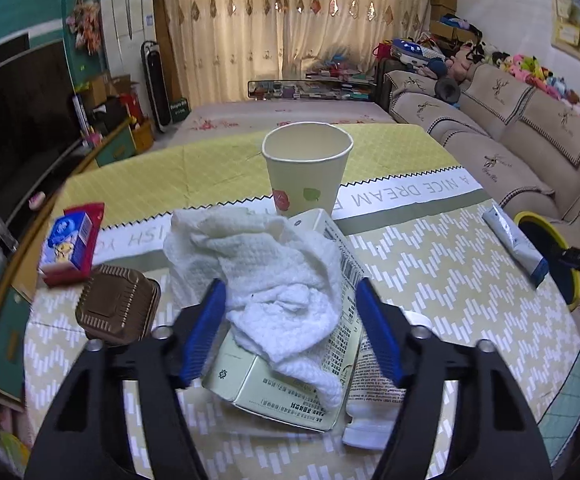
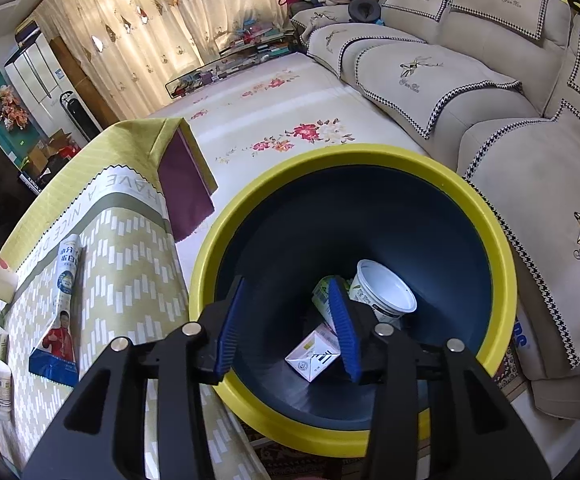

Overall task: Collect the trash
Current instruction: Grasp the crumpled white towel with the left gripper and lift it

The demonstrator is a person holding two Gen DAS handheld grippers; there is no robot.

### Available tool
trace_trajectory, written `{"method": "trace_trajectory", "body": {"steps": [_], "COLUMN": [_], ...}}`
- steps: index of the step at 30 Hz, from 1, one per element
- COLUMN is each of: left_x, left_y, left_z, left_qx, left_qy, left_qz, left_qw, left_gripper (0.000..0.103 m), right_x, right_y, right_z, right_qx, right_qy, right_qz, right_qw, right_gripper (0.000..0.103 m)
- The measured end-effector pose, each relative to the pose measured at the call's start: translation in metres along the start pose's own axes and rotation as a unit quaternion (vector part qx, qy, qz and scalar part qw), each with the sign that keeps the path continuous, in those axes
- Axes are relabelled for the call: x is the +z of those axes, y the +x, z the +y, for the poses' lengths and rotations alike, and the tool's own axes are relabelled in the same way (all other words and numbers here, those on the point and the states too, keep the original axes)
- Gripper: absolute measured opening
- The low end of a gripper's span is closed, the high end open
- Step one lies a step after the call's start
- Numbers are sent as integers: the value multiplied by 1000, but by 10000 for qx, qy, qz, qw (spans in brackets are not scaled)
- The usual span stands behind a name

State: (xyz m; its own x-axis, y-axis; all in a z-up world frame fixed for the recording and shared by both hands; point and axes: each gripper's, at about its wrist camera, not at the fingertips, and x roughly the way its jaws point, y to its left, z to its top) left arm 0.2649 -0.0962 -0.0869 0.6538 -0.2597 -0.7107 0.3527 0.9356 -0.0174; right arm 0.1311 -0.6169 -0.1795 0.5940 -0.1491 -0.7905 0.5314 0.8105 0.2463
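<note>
Yellow-rimmed bin [image 2: 485, 216] already holds a tub [image 2: 385, 292] and cartons beneath the spread, empty right tool [image 2: 288, 330], while the left tool [image 1: 291, 328], spread, straddles a cloth-draped carton [image 1: 286, 396]; cup [image 1: 305, 168], tube [image 1: 515, 244], boxes remain on the tabletop [image 1: 449, 280].

A patterned tablecloth [image 1: 429, 280] covers the table; around the paper cup [image 1: 305, 172] lie a carton [image 1: 290, 392], brown tray [image 1: 118, 308] and tube [image 1: 515, 244].

A crumpled white paper towel [image 1: 278, 280] lies draped over a pale green drink carton [image 1: 290, 384] lying flat on the table. The yellow-rimmed dark bin [image 2: 501, 280] holds a white cup [image 2: 385, 292] and small cartons [image 2: 313, 356].
</note>
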Motion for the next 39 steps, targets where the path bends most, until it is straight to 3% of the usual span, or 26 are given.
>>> {"method": "trace_trajectory", "body": {"steps": [5, 7, 10, 11, 20, 28, 31, 39], "left_x": [1, 3, 6, 7, 33, 57, 62, 72], "left_y": [-6, -12, -23, -27, -88, -138, -151, -145], "left_z": [6, 8, 8, 8, -6, -37, -56, -128], "left_qx": [-70, -94, -21, 9, 279, 232, 94, -723], "left_qy": [-53, -15, 17, 38, 506, 924, 1101, 1509], "left_qz": [-73, -121, -246, -282, -815, -1113, -1207, -1097], "left_qw": [9999, 9999, 9997, 9996, 9950, 9892, 9865, 9798], "left_gripper": [44, 28, 11, 10, 9, 9, 9, 9], "right_x": [-1, -1, -1, -1, 0, -1, 0, 0], "right_y": [3, 3, 0, -1, -14, -25, -30, -51], "right_z": [4, 5, 7, 7, 3, -8, -14, -41], "right_qx": [21, 29, 45, 52, 80, 139, 150, 68], "right_qy": [-57, -67, -64, -62, -38, 61, 92, 239], "right_qz": [45, 40, 11, 3, -113, -203, -241, -405], "right_qw": [10000, 10000, 10000, 10000, 9999, 9997, 9996, 9989], "right_gripper": [41, 41, 41, 41, 41, 41, 41, 42]}}
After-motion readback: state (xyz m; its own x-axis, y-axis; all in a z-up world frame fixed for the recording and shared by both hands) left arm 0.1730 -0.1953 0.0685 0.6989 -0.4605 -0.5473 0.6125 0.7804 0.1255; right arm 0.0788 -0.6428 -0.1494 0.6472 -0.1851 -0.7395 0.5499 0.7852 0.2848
